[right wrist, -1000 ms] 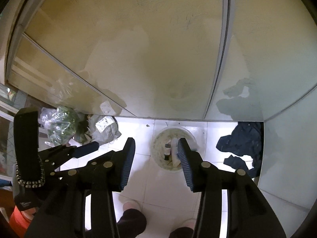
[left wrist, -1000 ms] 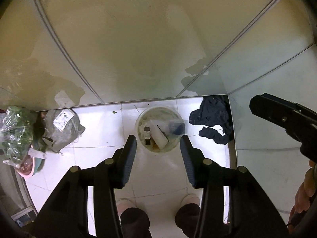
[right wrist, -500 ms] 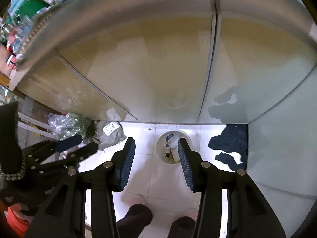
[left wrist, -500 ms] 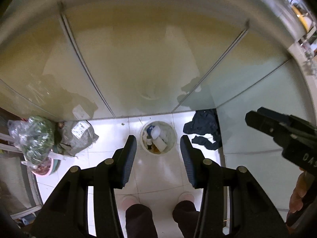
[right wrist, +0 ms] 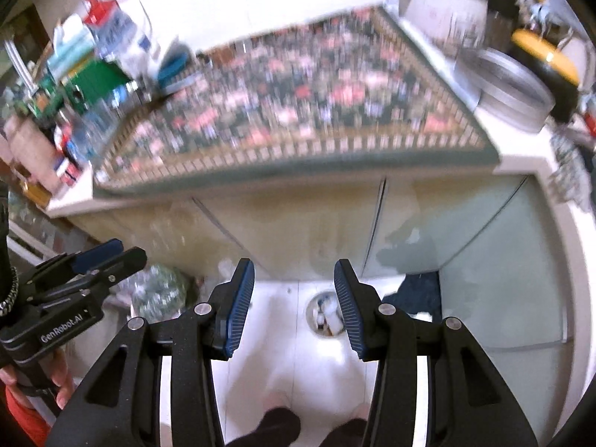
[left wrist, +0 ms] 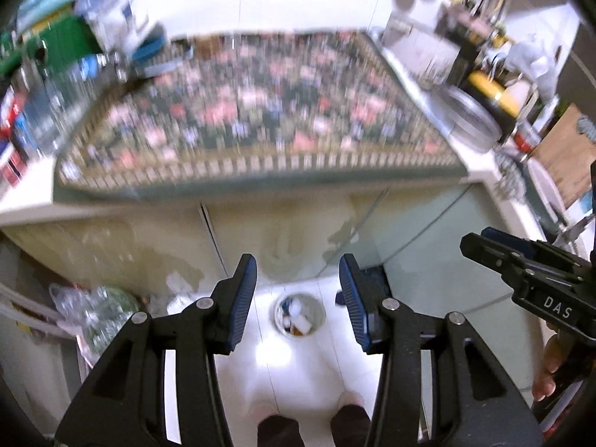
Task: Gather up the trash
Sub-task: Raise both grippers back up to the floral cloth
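A round trash bin (left wrist: 300,313) stands on the white tile floor far below, holding bottles and scraps; it also shows in the right wrist view (right wrist: 326,316). My left gripper (left wrist: 298,279) is open and empty, high above the bin. My right gripper (right wrist: 294,279) is open and empty too, at about the same height. Each gripper shows at the edge of the other's view. The floral-cloth table (left wrist: 257,111) fills the upper part of both views, blurred.
Bottles and cartons (right wrist: 93,74) crowd the table's left side. A metal lid and a yellow pot (right wrist: 521,82) stand at the right. Pale cabinet doors (right wrist: 316,223) lie under the table. Plastic bags (left wrist: 100,313) and a dark cloth (right wrist: 421,294) lie on the floor.
Both grippers have risen well above the bin. The table top with its floral cloth has come into view and the bin looks smaller.
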The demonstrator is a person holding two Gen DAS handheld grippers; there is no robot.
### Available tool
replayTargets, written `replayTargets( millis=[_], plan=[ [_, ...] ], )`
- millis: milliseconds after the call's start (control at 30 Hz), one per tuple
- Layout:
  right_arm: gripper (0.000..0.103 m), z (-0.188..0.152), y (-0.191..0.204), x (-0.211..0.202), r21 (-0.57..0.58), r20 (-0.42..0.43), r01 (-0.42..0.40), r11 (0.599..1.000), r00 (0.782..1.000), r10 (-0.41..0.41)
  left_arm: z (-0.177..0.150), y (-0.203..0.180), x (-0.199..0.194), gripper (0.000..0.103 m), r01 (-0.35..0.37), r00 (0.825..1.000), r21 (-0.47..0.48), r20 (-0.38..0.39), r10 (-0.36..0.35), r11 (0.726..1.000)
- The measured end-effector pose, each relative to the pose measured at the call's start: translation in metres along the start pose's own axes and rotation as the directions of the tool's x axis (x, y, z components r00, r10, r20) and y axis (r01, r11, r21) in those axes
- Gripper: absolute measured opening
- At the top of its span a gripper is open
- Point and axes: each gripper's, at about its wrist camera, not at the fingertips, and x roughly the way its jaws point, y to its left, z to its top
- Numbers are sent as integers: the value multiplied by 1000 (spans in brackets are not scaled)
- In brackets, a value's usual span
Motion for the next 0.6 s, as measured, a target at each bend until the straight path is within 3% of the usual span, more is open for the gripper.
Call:
replayTargets(
  millis=[133, 367, 533, 600],
  plan=[
    [42, 19, 19, -44, 6, 110, 14, 1000, 994, -14, 25, 8, -51, 51, 6, 995, 34, 101, -10, 999],
    [43, 49, 47, -98, -10, 276, 41, 999, 961, -36, 58, 15, -110, 61, -7, 969, 65, 248, -9, 998],
    [56, 71, 52, -113, -31, 365, 45, 999, 931, -30, 84, 16, -123, 84, -21, 946, 51, 326, 4, 998],
    [63, 83, 49, -116, -36, 400, 47, 998, 916, -28, 98, 16, -120, 86, -20, 938, 31, 346, 8, 999]
  ],
)
